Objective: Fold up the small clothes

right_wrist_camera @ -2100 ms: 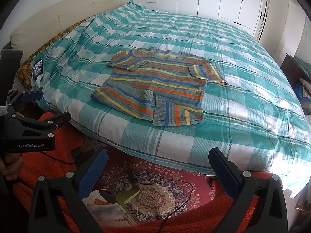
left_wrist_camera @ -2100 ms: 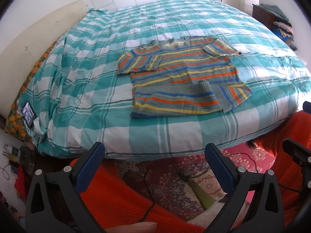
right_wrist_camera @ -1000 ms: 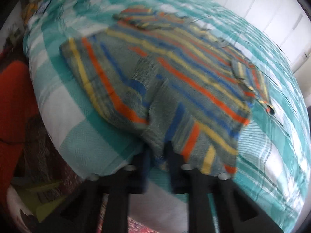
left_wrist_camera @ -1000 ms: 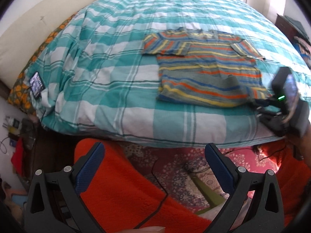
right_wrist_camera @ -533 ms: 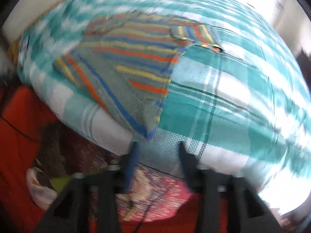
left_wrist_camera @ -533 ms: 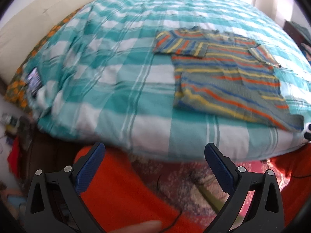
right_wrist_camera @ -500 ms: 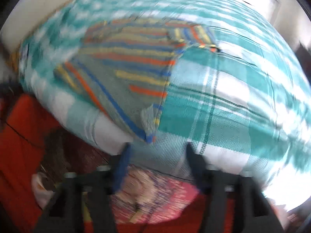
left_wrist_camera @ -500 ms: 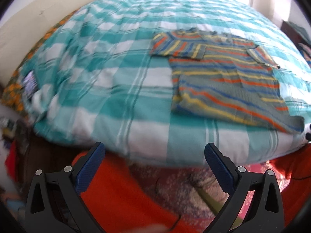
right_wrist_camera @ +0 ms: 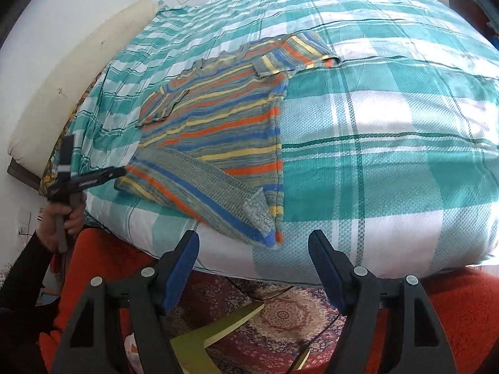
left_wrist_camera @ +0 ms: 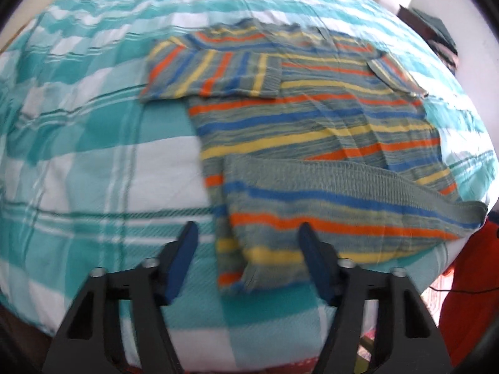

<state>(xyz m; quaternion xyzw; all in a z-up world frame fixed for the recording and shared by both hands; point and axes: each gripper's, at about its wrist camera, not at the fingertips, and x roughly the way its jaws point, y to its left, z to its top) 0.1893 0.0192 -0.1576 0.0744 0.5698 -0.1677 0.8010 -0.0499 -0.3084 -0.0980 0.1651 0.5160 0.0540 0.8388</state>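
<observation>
A striped knit sweater (left_wrist_camera: 312, 118) lies flat on the teal checked bed cover (left_wrist_camera: 93, 155), its hem turned up in a band across the bottom. My left gripper (left_wrist_camera: 248, 243) hangs low over the sweater's near-left corner. Its jaws are closing with that corner between them, and the blue pads still stand apart from the cloth. In the right wrist view the sweater (right_wrist_camera: 218, 118) runs down to the bed's edge. My right gripper (right_wrist_camera: 252, 249) stands open just below its near-right corner, holding nothing. A hand (right_wrist_camera: 62, 212) holds the left gripper (right_wrist_camera: 93, 180) at the sweater's other corner.
The bed cover (right_wrist_camera: 389, 124) fills most of both views. A cream headboard cushion (right_wrist_camera: 78, 78) lines the far left. Below the bed's edge lie an orange fleece (right_wrist_camera: 103, 265), a patterned rug (right_wrist_camera: 280, 311) and a yellow-green object (right_wrist_camera: 224, 330). Dark furniture with clothes (left_wrist_camera: 436, 31) stands at the far right.
The left gripper has dropped toward the sweater's near-left corner and its jaws have narrowed. The right gripper has let go of the hem corner and drawn back, open.
</observation>
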